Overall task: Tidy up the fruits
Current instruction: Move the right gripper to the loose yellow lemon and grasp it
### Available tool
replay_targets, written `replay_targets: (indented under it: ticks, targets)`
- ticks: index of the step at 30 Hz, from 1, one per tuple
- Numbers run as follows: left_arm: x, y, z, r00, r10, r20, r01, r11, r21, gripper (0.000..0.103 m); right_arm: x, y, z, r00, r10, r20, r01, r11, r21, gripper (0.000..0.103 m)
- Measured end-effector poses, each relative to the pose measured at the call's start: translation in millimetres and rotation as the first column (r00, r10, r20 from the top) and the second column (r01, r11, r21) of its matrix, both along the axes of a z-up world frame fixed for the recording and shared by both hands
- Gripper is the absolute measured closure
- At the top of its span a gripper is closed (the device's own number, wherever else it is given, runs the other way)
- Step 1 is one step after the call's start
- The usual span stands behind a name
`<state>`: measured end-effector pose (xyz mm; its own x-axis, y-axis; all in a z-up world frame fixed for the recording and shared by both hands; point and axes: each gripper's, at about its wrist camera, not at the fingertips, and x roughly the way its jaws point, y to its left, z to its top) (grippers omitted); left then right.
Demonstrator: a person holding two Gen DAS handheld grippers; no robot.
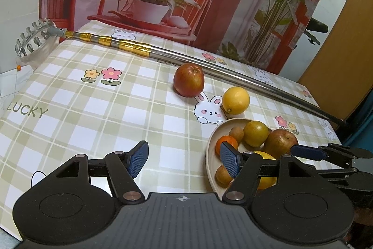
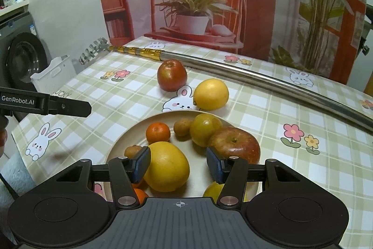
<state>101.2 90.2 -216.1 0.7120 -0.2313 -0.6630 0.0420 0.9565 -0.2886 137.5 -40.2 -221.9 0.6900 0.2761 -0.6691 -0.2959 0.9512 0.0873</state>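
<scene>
Plate [image 2: 121,139] on the checked counter [image 2: 291,167] already holds most of the fruit. Red apple [image 2: 172,75] and lemon [image 2: 211,94] lie loose just beyond its far rim, near a long metal pole [image 2: 256,76].

Right tool [image 2: 178,165] hangs over the plate, jaws spread, nothing pinched; a big yellow fruit [image 2: 166,167] sits partly in the gap. Left tool [image 1: 184,159] spread and empty over bare cloth beside the plate.

Likely next: fetch the lemon. Best taken across its short middle, firmly, since it would roll.

Writing: "GenRobot.AI" on the left tool's arm; "LUCKY" [image 1: 26,110] on the cloth.
</scene>
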Motion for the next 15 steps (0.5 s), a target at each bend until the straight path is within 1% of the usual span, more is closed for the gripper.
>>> replay_targets:
  ticks: [11, 15]
  targets:
    - [12, 2, 0, 1.0, -0.011, -0.009, 0.011, 1.0, -0.006, 0.033, 7, -15, 1, 0.999, -0.034, 0.019, 0.033, 0.999, 0.021, 0.053]
    - [21, 2, 6, 1.0, -0.015, 0.002, 0.014, 1.0, 0.018, 0.033, 14, -24, 3, 0.998, -0.053, 0.032, 0.052, 0.998, 0.029, 0.053]
